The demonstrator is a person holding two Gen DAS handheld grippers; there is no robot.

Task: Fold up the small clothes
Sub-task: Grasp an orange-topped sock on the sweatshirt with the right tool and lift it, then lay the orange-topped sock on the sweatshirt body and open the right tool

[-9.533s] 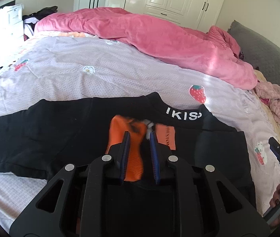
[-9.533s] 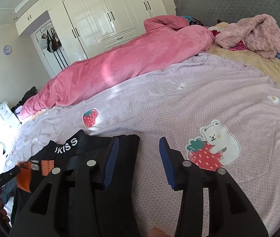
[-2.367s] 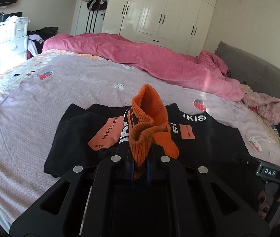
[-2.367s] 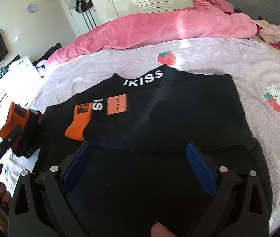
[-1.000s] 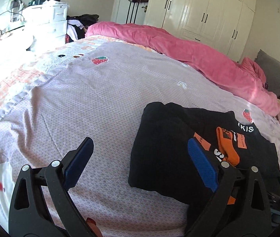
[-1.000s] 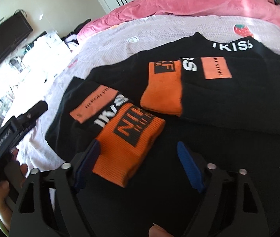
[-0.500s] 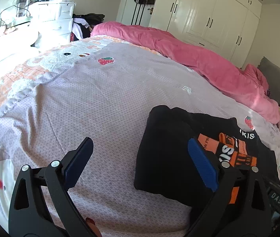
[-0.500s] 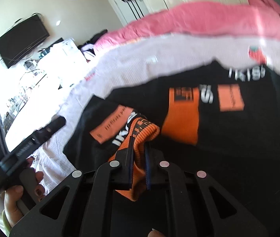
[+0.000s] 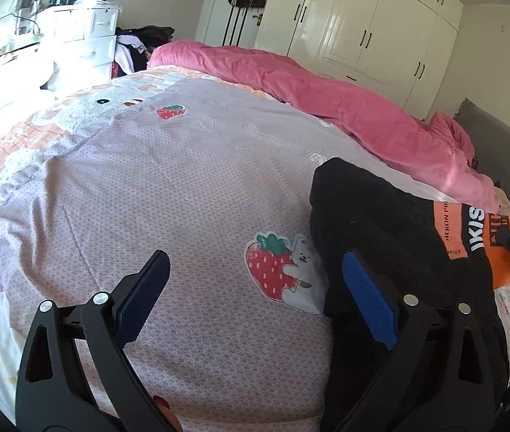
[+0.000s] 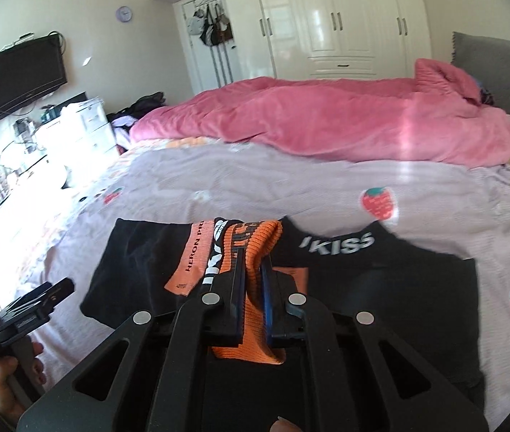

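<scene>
Black sweater (image 10: pixel 381 295) spread on lilac bedsheet (image 9: pixel 183 187), orange cuff (image 10: pixel 255 248) clamped in right gripper (image 10: pixel 253 288), left gripper (image 9: pixel 255 298) gaping empty over sheet beside hem; risk judged: thin ribbing slipping free mid-fold, dragging sleeve askew.

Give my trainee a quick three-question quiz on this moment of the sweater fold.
1. True or false: the left gripper is shut on the black sweater.
2. What does the right gripper hold? A) pink duvet B) orange cuff C) lilac bedsheet
3. Fill in: white lettering by the sweater's neckline ends in ____.

Key: 1 false, it is open over the lilac bedsheet. 2 B, the orange cuff. 3 KISS.
</scene>
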